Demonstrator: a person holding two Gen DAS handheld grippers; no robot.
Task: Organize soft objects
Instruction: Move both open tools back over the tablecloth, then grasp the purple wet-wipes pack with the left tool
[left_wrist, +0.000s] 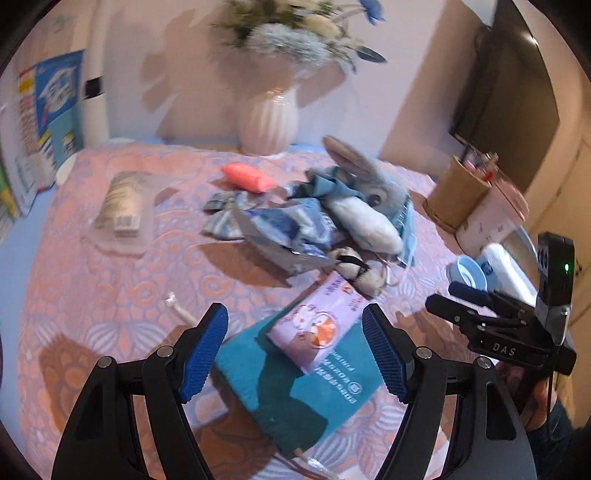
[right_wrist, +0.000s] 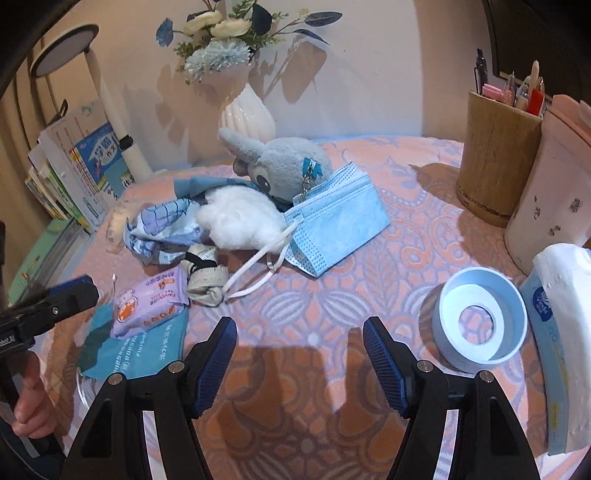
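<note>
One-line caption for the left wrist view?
Open left tool poised over purple wipes pack lying on teal cloth.

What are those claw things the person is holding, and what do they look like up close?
Each is a hand-held black plastic tool with two fingers. The left gripper and right gripper both carry blue, ribbed pads and silver pivot bolts. Seen from the left, the right one bears white "DAS" lettering and a small box with a green light.

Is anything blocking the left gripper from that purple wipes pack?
Nothing visible. The left gripper is open just over the wipes pack, which lies uncovered on the teal cloth. The plush toy pile sits further back.
</note>
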